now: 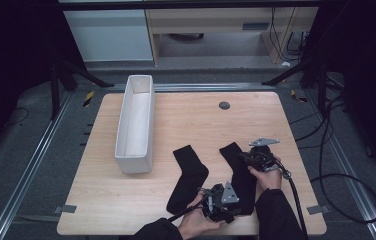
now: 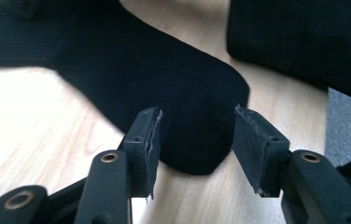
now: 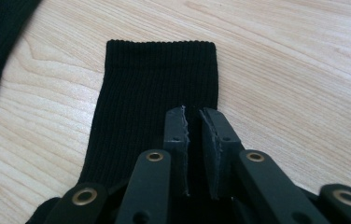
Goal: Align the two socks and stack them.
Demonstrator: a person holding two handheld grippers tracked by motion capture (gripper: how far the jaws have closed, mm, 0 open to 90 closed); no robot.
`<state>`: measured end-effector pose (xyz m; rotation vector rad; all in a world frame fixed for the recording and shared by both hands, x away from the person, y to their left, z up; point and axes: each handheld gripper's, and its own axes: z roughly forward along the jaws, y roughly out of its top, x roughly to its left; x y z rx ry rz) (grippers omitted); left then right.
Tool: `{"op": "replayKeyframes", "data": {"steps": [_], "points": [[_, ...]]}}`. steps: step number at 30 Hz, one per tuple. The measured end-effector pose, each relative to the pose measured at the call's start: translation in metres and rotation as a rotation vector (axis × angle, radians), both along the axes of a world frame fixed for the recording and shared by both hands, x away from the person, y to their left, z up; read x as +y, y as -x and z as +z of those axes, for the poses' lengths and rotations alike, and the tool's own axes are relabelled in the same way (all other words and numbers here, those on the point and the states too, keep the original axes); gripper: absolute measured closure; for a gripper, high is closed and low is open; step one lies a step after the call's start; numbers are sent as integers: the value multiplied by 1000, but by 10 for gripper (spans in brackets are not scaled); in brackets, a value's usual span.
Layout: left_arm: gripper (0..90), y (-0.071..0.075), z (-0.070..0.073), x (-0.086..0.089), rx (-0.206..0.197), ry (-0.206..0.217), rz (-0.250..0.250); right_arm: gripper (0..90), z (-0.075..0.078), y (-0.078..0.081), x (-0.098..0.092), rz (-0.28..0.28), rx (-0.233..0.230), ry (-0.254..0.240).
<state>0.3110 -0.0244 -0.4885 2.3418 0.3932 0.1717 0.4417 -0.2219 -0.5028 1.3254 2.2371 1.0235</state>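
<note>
Socks lay before us: our right hand-held gripper (image 3: 193, 116) nearly together over the right sock's (image 3: 155, 88) cuff, left hand-held gripper (image 2: 196, 126) apart at its toe.

Two black-sleeved forearms (image 1: 276, 215) showing nearest the light wooden table's (image 1: 186, 115) front edge, black two-jaw left gripper (image 2: 196, 135) and right gripper (image 3: 193, 140) wearing brass-ringed pivot screws, worn grey pads, grey three-cornered plates, black cables trailing off that edge.
</note>
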Motion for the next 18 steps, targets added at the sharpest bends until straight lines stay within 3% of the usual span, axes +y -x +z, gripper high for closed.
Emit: {"op": "replayKeyframes", "data": {"steps": [5, 12, 18], "points": [[599, 1, -6, -6, 21, -29, -22, 830, 0, 0, 0, -3, 5, -3], [825, -2, -6, -6, 36, -47, -14, 852, 2, 1, 1, -5, -5, 6], [845, 0, 3, 6, 16, -44, -20, 856, 16, 7, 0, -3, -59, -48]]}}
